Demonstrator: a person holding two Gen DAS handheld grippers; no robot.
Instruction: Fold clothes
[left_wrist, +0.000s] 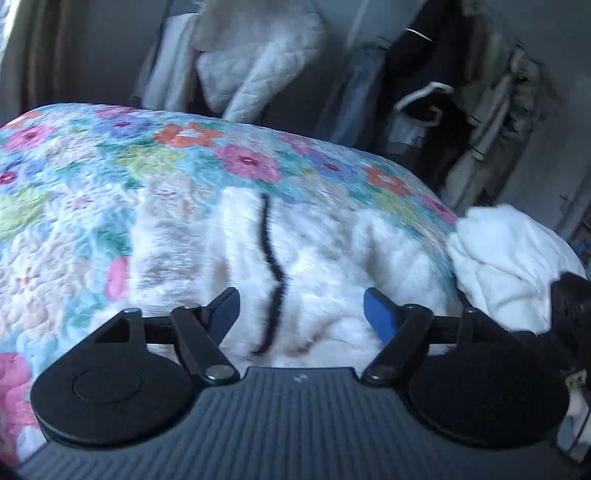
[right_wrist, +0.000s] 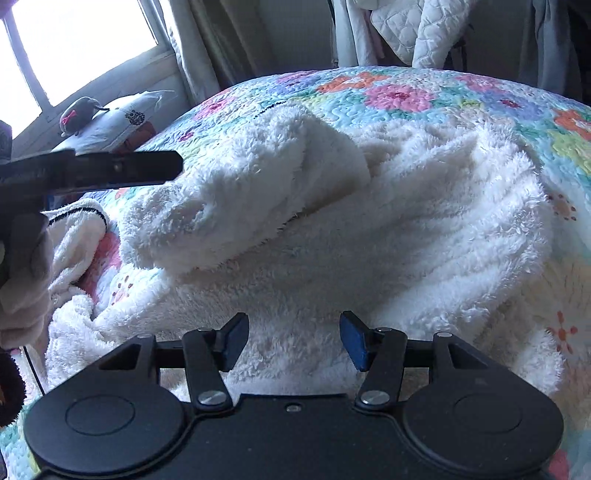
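A white fluffy fleece garment (right_wrist: 406, 229) lies spread on a floral quilt-covered bed (right_wrist: 399, 96), with one sleeve (right_wrist: 258, 177) folded over its body. In the left wrist view the same garment (left_wrist: 325, 266) is blurred and shows a black trim line (left_wrist: 271, 266). My left gripper (left_wrist: 301, 314) is open and empty, just above the garment. My right gripper (right_wrist: 293, 341) is open and empty over the garment's near edge. The left gripper's body shows at the left edge of the right wrist view (right_wrist: 92, 170), held by a gloved hand (right_wrist: 22, 273).
A bunched white part of the garment (left_wrist: 509, 251) sits at the right in the left wrist view. Hanging clothes and a quilted white jacket (left_wrist: 258, 62) are behind the bed. A window (right_wrist: 74, 48), a pillow and a small grey plush toy (right_wrist: 79, 112) are at the left.
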